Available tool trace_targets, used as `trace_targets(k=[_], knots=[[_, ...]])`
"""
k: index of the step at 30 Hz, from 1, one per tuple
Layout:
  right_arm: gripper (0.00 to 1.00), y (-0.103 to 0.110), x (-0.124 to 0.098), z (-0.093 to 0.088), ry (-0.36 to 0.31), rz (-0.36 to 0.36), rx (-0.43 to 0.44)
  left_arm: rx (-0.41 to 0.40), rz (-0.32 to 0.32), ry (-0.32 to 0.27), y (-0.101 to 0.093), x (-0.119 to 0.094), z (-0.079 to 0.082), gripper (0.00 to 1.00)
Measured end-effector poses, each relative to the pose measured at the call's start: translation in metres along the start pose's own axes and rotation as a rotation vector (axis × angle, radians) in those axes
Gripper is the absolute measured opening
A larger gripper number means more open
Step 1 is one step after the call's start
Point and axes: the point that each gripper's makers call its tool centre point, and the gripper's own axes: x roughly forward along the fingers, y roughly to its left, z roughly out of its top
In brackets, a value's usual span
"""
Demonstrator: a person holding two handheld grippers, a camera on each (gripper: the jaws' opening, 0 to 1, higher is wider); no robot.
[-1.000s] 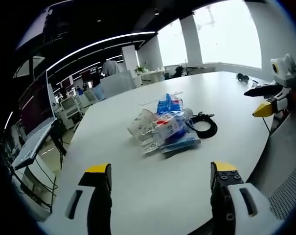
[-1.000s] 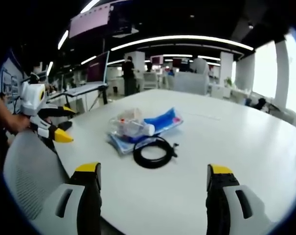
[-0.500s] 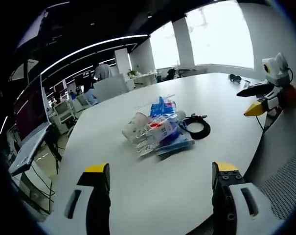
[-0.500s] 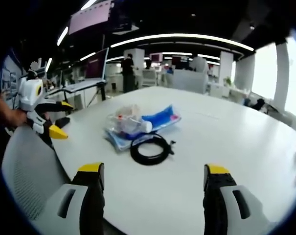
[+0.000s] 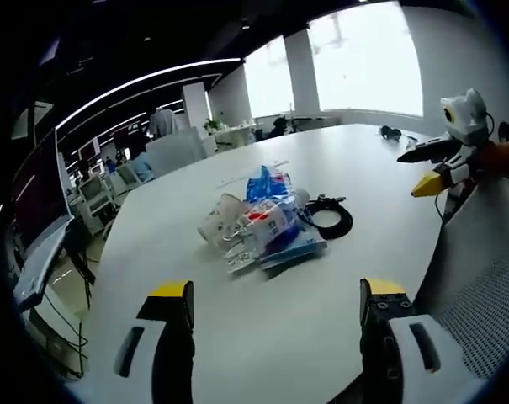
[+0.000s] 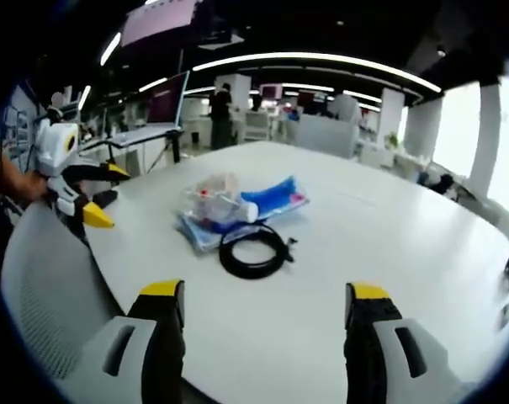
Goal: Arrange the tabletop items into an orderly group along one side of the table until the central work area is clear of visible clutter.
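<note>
- Hovering above the near edge of the white table (image 5: 262,320), the left gripper (image 5: 277,296) points level across the tabletop, its two yellow-tipped jaws spread wide with nothing between them.
- Likewise the right gripper (image 6: 257,296) hangs over the table's edge from another side, jaws parted and empty.
- Each gripper also appears in the other's camera: the right one at the far right of the left gripper view, the left one at the far left of the right gripper view, both held off the table beside a grey mesh chair (image 6: 48,295).
- One heap of clutter (image 5: 258,229) sits near the table's middle, well apart from both sets of jaws and roughly ahead of the gap between them: clear plastic packaging, a blue packet (image 6: 273,198) and a flat blue-edged pouch, all touching.
- One coiled black cable (image 6: 252,250) lies just beside the heap, on the side nearer the right gripper.
- One small dark object (image 5: 391,132) rests far off near the table's far rim; what it is cannot be told.
</note>
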Motion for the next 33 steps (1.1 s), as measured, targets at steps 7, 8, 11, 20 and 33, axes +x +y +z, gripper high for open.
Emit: trace_targets(k=[7, 8, 11, 20, 33], knots=[[0.71, 0.001, 0.005, 0.015, -0.020, 0.033, -0.032, 0.034, -0.043, 0.014, 0.007, 0.011, 0.008, 0.77], [0.70, 0.001, 0.006, 0.017, -0.019, 0.033, -0.028, 0.035, -0.050, 0.018, 0.009, 0.014, 0.008, 0.77], [0.68, 0.000, 0.010, 0.023, -0.030, 0.040, -0.023, 0.037, -0.065, 0.022, 0.013, 0.020, 0.010, 0.75], [0.56, 0.006, 0.020, 0.037, -0.043, 0.073, -0.025, 0.070, -0.101, 0.029, 0.018, 0.036, 0.016, 0.69], [0.40, 0.015, 0.043, 0.057, -0.029, 0.133, -0.049, 0.099, -0.149, 0.017, 0.015, 0.059, 0.021, 0.58]])
